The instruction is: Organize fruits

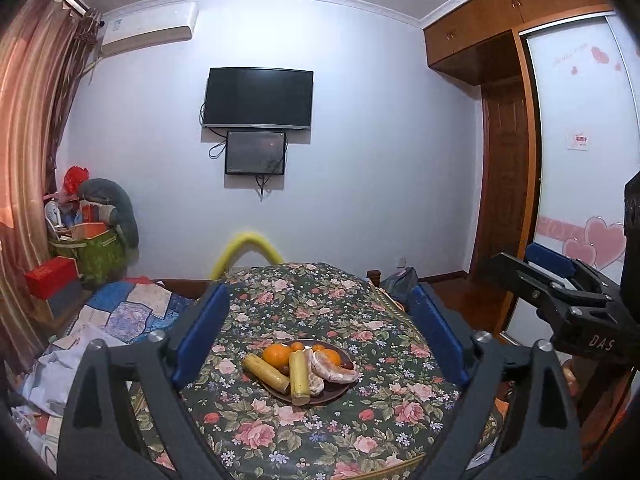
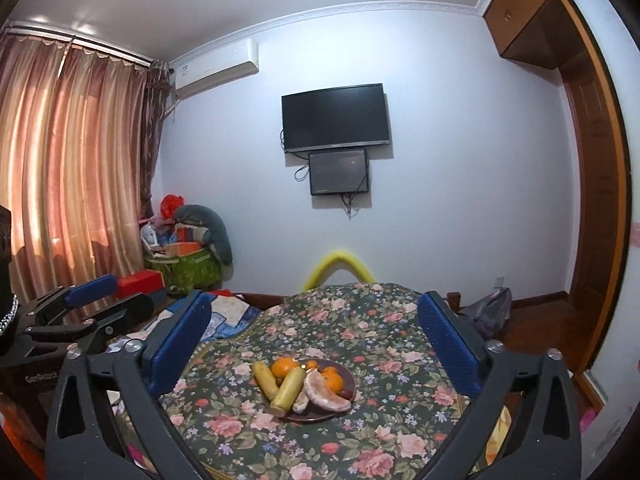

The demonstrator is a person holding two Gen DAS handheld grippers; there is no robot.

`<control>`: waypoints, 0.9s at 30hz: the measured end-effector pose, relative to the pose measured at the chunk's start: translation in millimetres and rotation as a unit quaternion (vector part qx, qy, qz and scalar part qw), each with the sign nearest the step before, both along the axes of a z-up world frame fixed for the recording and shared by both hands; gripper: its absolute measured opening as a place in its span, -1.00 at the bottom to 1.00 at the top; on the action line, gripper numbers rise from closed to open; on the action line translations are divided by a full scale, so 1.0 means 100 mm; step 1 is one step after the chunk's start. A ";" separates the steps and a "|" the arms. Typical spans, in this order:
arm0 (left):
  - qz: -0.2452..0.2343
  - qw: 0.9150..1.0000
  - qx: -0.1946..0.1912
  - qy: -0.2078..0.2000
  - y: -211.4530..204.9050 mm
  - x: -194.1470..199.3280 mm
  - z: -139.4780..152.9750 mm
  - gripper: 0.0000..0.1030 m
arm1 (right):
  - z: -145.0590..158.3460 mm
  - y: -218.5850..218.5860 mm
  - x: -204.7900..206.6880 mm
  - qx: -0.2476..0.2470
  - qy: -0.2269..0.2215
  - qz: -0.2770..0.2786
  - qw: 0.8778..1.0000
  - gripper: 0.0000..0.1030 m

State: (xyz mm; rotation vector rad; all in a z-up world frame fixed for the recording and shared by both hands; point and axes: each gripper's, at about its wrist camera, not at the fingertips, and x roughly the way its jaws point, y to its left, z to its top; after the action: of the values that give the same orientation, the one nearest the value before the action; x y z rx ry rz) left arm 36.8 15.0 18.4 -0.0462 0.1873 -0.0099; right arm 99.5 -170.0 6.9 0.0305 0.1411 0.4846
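Fingers of left gripper [image 1: 320, 332] and right gripper [image 2: 316, 342] spread wide, empty, short of the brown plate [image 1: 346, 362] on the floral cloth, where peeled citrus [image 1: 334, 370] looks soft, tear-prone, so grip stiff cane pieces [image 1: 299, 376] mid-length.

plate [image 1: 347, 387]: 1
sugarcane pieces [image 1: 265, 372]: 2
big orange [image 1: 277, 354]: 1
small oranges [image 1: 296, 346]: 3 visible, maybe more hidden
peeled citrus pieces [image 1: 334, 369]: 2
wall screens [image 1: 258, 97]: 2
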 end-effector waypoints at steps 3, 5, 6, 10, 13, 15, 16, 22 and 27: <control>0.005 1.000 0.001 -0.005 0.00 -0.04 0.00 0.97 | -0.02 -0.01 -0.01 0.003 0.006 0.001 1.000 1.00; 0.006 1.000 0.000 -0.007 0.01 -0.06 0.01 0.99 | -0.02 0.00 -0.02 0.001 0.007 0.001 1.000 1.00; 0.007 1.000 0.000 -0.006 0.01 -0.06 0.00 0.99 | -0.03 -0.01 -0.05 -0.001 0.005 0.000 1.000 1.00; 0.006 1.000 -0.005 -0.003 0.01 -0.06 -0.01 0.99 | -0.04 -0.02 -0.11 -0.004 0.003 -0.002 1.000 1.00; 0.006 1.000 -0.007 -0.002 0.01 -0.05 -0.02 0.99 | -0.03 -0.01 -0.12 -0.003 0.003 -0.002 1.000 1.00; 0.005 1.000 -0.009 -0.002 0.02 -0.04 -0.02 0.99 | -0.03 -0.01 -0.12 -0.004 0.002 -0.003 1.000 1.00; 0.006 1.000 -0.009 -0.002 0.01 -0.05 -0.02 0.99 | -0.03 -0.01 -0.13 -0.005 0.002 -0.003 1.000 1.00; 0.004 1.000 -0.008 -0.004 0.00 -0.07 -0.01 0.99 | -0.02 -0.03 -0.14 -0.007 0.003 -0.007 1.000 1.00; 0.002 1.000 -0.006 -0.004 -0.01 -0.08 -0.01 1.00 | -0.01 -0.04 -0.15 -0.007 0.006 -0.004 1.000 1.00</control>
State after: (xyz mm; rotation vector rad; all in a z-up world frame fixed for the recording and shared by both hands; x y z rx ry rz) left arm 29.1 14.2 17.6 -0.0593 0.1797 -0.0080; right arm 84.9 -174.0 6.1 0.0205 0.1562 0.4757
